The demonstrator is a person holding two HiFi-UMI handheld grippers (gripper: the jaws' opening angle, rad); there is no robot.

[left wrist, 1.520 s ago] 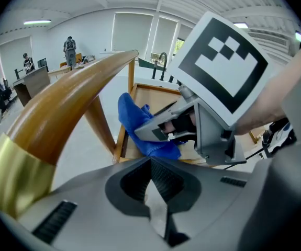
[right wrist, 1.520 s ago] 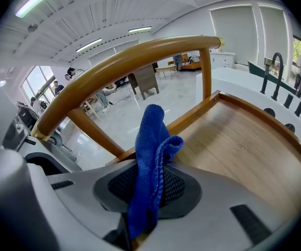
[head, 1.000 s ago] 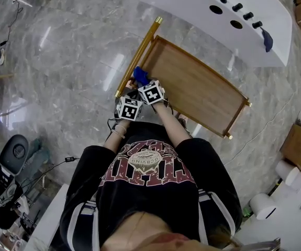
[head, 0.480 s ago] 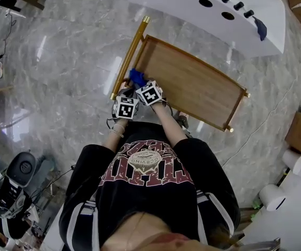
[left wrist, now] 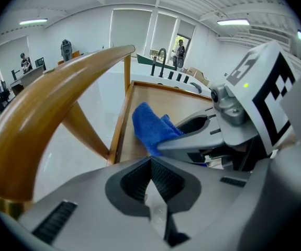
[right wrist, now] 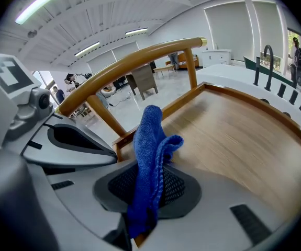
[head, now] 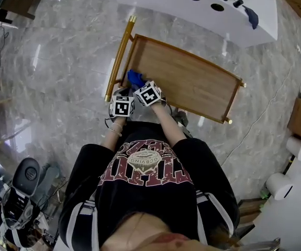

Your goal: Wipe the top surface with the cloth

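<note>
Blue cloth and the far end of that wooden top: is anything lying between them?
Nothing: in the head view the wooden top is bare from the blue cloth to its far rail.

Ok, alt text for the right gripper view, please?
The right tool is shut on a blue towelling cloth that stands up over the rimmed wooden top surface; a curved wooden handle arches beyond it.

The wooden cart top, standing on marble floor, bears a blue cloth near one end.
</note>
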